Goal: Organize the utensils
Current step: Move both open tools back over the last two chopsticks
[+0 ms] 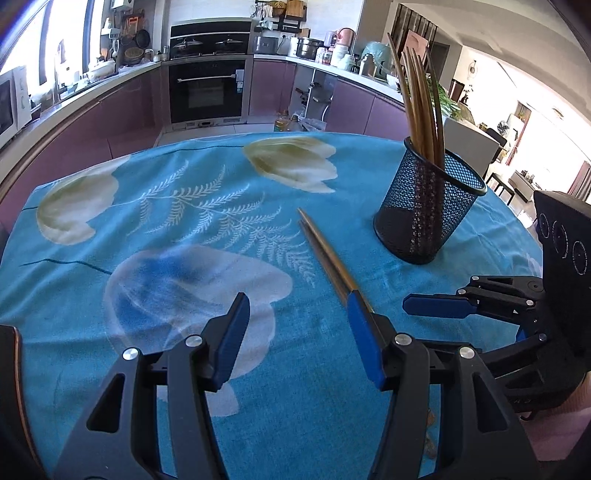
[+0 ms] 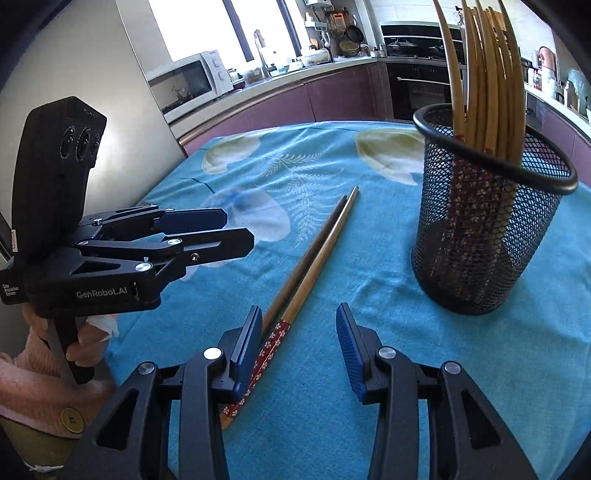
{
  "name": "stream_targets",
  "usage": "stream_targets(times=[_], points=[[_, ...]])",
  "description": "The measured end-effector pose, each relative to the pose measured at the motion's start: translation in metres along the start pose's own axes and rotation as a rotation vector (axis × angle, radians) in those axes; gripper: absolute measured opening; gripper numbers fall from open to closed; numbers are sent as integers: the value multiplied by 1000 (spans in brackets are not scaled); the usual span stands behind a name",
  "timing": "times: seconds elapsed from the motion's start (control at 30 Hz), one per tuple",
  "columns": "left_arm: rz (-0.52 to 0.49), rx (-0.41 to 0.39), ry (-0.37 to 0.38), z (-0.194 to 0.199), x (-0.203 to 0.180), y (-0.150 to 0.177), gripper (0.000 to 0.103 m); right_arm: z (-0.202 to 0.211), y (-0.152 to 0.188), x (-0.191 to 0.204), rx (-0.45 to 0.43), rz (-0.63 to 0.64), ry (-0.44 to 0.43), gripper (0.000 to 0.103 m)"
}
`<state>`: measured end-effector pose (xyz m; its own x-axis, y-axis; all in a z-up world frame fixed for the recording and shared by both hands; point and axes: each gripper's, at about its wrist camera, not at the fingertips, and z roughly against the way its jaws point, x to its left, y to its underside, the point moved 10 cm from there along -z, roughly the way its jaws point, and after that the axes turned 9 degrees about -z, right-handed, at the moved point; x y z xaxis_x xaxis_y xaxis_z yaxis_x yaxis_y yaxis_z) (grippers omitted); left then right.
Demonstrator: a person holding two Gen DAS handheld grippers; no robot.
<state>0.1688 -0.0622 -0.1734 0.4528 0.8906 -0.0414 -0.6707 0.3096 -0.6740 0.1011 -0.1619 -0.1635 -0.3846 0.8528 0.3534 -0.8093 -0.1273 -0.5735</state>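
We see strong daylight pouring through the windows (image 2: 199,29), blown out to white at the right of the left view, sheen on the oven (image 1: 207,88), soft shadows on the tabletop (image 1: 184,295), and heavy fisheye bending with dark corners.

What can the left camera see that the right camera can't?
Only the left wrist view shows the whole right gripper from the side, apparently shut. Only the right wrist view shows the red flowery ends of the loose chopsticks, the microwave and the left gripper from the side. Both show the mesh holder full of chopsticks and the blue tablecloth.
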Motion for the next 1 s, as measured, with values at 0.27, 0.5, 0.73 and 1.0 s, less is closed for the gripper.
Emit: stream_targets(times=[0.27, 0.5, 0.73, 1.0], points=[[-13, 14, 11, -5, -3, 2, 54, 1, 6, -1, 5, 29, 58, 38], [-47, 34, 38, -14, -14, 2, 49, 6, 7, -14, 10, -7, 73, 36], [-93, 79, 82, -33, -33, 1, 41, 7, 6, -21, 8, -27, 69, 36], [-109, 109, 66, -46, -33, -3, 25, 6, 5, -21, 8, -24, 69, 35]])
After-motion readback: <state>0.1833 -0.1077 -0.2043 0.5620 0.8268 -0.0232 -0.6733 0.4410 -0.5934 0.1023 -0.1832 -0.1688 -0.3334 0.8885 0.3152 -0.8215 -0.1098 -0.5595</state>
